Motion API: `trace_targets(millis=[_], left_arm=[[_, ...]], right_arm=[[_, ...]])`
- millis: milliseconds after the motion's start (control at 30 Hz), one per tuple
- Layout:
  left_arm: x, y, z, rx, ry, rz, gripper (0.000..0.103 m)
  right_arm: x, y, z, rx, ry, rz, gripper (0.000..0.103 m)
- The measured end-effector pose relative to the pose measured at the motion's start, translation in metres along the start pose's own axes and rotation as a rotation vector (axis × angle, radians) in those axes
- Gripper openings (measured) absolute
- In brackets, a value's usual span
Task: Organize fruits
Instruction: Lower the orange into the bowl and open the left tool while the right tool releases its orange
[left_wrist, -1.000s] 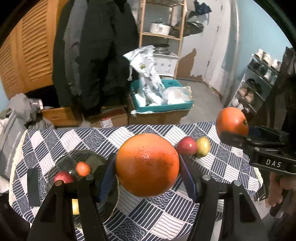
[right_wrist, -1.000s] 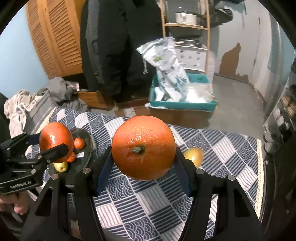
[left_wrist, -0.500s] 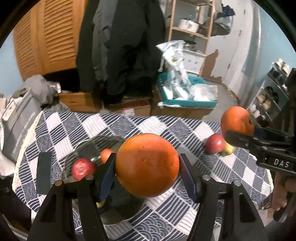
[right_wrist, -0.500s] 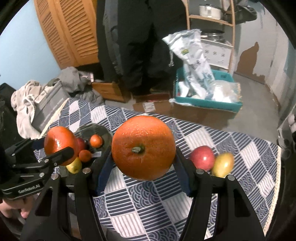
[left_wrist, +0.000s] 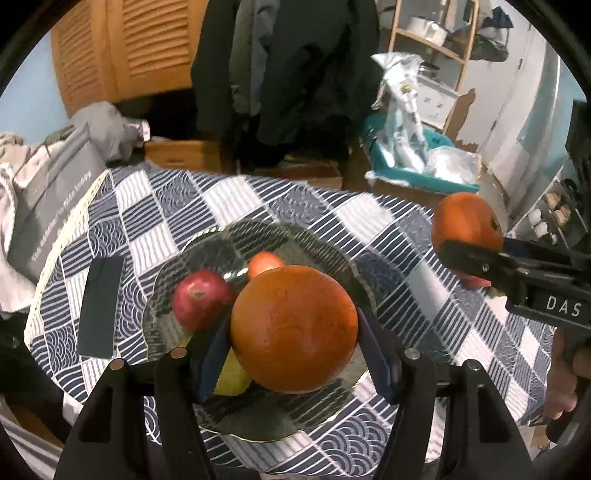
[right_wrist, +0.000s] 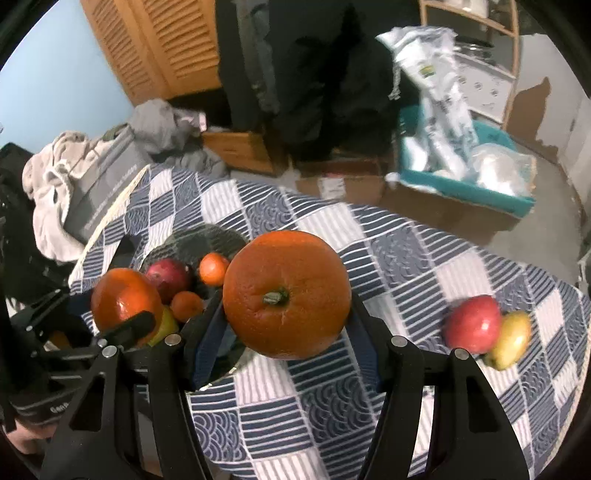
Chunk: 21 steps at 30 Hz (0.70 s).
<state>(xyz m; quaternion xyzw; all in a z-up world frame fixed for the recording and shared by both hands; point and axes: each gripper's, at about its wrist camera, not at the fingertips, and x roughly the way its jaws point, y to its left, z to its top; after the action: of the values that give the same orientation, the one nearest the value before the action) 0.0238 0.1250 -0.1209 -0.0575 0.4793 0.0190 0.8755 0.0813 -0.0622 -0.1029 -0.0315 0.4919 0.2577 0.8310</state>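
My left gripper (left_wrist: 293, 328) is clamped on a large orange (left_wrist: 294, 328); both blue pads press the fruit's sides. In the left wrist view this orange hangs directly over the glass plate (left_wrist: 325, 254), which sits toward the left edge of the table (left_wrist: 388, 218) with its blue-and-white checked cloth. On the plate I see a red apple (left_wrist: 201, 299), a small tangerine (left_wrist: 264, 263) behind it, and a yellow-green fruit (left_wrist: 232, 380) partly hidden under the held orange. A dark flat rectangle (left_wrist: 100, 306) lies on the cloth just left of the plate, near the table's left edge.

My right gripper (right_wrist: 286, 295) is likewise closed on a second large orange (right_wrist: 287, 294), stem end facing the camera, pads pressing both sides. In the right wrist view it hangs above the cloth just right of the plate. That view shows two small tangerines on the plate, one (right_wrist: 213, 268) farther back and one (right_wrist: 186, 305) nearer, beside the apple.

Toward the right edge of the table, a second red apple (right_wrist: 472, 324) and a yellow pear (right_wrist: 511, 339) rest on the cloth, touching each other, well apart from the plate.

Beyond the far edge of the table, a teal bin (right_wrist: 480, 188) holding plastic bags stands on the floor.
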Motion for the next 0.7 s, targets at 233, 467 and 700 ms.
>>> trace_targets(millis=[233, 467, 700], left_arm=[[0.023, 0.022, -0.014, -0.051, 0.069, 0.003, 0.067], [0.034, 0.029, -0.025, -0.057, 0.102, 0.024, 0.068], [0.041, 0.032, -0.03, -0.069, 0.123, 0.02, 0.068]], right_arm=[[0.037, 0.021, -0.003, -0.037, 0.062, 0.025, 0.063], [0.067, 0.029, -0.009, -0.054, 0.118, 0.029, 0.063], [0.083, 0.033, -0.016, -0.064, 0.155, 0.035, 0.063]])
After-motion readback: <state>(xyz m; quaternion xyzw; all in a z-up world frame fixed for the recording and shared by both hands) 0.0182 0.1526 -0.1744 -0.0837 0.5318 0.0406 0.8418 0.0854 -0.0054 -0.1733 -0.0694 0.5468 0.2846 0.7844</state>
